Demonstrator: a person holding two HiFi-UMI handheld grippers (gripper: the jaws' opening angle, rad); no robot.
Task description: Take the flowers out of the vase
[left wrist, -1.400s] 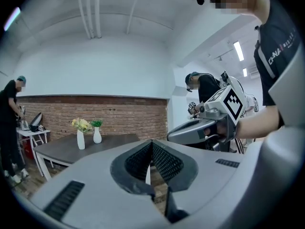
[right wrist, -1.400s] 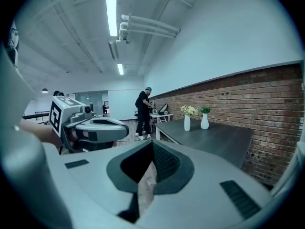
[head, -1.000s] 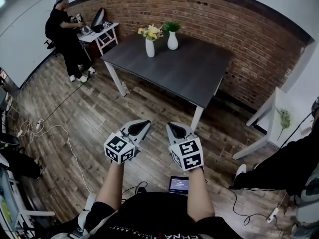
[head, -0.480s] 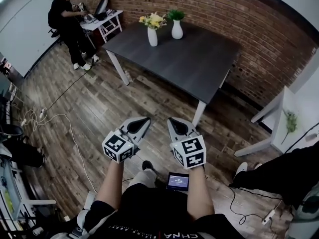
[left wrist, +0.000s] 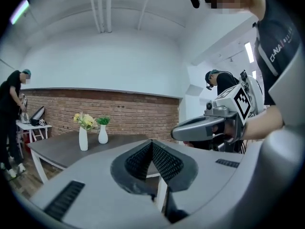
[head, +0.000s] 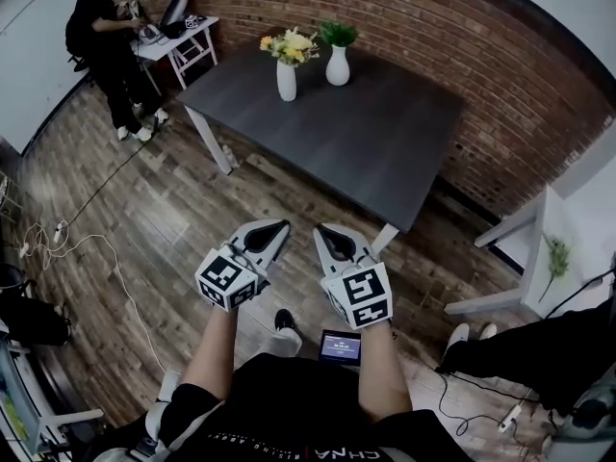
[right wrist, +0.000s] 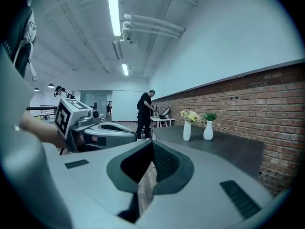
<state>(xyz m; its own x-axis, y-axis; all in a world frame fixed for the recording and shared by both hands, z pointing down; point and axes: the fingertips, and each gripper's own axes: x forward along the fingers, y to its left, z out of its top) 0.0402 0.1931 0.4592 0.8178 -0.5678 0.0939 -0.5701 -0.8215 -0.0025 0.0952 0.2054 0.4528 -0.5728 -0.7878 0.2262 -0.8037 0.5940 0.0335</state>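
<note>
Yellow flowers (head: 285,44) stand in a white vase (head: 286,81) at the far left of a dark table (head: 375,142); a second white vase (head: 337,65) with a green plant stands beside it. Both vases also show in the left gripper view, flower vase (left wrist: 83,138), and in the right gripper view, flower vase (right wrist: 187,130). My left gripper (head: 274,231) and right gripper (head: 325,233) are held side by side over the wooden floor, well short of the table. Both are shut and hold nothing.
A person (head: 96,46) stands at a small white desk (head: 173,41) at the far left. Cables (head: 87,248) trail across the floor on the left. A white side table (head: 568,248) with a green sprig stands at the right, near a brick wall (head: 481,75).
The table and vases have drawn nearer in the head view and shifted. Both grippers keep their side-by-side pose and stay shut.
</note>
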